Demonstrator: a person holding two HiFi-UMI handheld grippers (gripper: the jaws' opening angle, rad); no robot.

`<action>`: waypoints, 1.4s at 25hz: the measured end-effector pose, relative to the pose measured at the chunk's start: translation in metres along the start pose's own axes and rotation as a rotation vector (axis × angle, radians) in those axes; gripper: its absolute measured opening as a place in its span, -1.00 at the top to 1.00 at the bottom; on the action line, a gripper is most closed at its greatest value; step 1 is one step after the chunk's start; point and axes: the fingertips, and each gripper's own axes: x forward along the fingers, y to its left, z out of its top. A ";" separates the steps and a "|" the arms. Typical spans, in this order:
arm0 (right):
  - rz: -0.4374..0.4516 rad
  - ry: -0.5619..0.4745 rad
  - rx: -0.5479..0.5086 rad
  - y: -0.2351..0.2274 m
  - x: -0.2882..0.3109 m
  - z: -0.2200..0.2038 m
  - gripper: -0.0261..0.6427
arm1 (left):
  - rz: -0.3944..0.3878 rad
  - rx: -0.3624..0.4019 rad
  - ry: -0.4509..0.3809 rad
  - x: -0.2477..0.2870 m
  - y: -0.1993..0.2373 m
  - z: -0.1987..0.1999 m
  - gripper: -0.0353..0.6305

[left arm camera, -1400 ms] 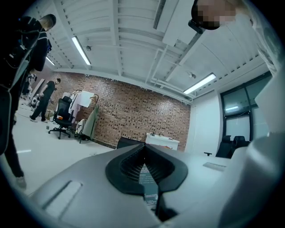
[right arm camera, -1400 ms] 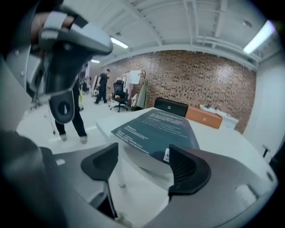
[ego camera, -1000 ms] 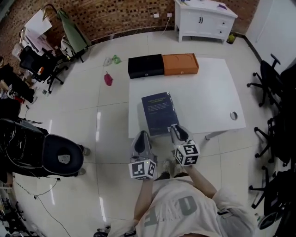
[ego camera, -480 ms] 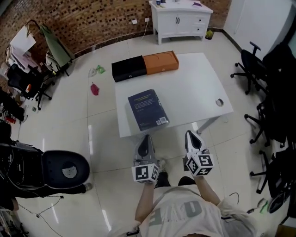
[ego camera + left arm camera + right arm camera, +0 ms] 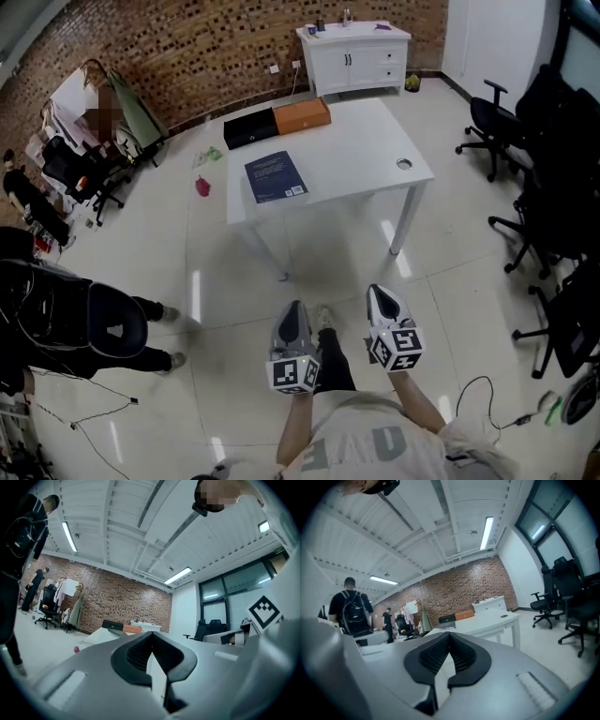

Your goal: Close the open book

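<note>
Tiled floor (image 5: 234,244) under a brick back wall; we stand well apart from the white counter (image 5: 361,155). On it, a black box (image 5: 248,128) touches an orange box (image 5: 302,115). Only the head view shows us the closed blue book (image 5: 275,176), flat by the counter's left edge; the gripper views see the counter edge-on. Left gripper (image 5: 293,309) and right gripper (image 5: 380,292): jaws pressed together, nothing held, over the floor.

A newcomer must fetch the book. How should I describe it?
Find the white table before the brick wall. The book lies closed and flat at its near-left corner, apart from the black box and orange box on the far edge. It alone is thin and dark blue.
</note>
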 end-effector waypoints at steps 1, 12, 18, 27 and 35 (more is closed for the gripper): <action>0.023 0.008 -0.031 0.004 -0.018 0.004 0.91 | 0.014 -0.008 0.002 -0.017 -0.009 0.001 0.85; 0.093 0.006 -0.182 0.050 -0.133 0.017 0.91 | -0.024 -0.003 -0.077 -0.111 -0.082 0.053 0.85; 0.044 -0.006 -0.148 0.038 -0.149 0.018 0.92 | -0.091 0.021 -0.032 -0.126 -0.112 0.038 0.84; 0.048 0.011 -0.164 0.056 -0.172 0.012 0.92 | -0.066 -0.016 -0.008 -0.133 -0.103 0.042 0.85; 0.086 -0.022 -0.165 0.087 -0.178 0.021 0.92 | -0.098 0.022 -0.030 -0.145 -0.111 0.060 0.85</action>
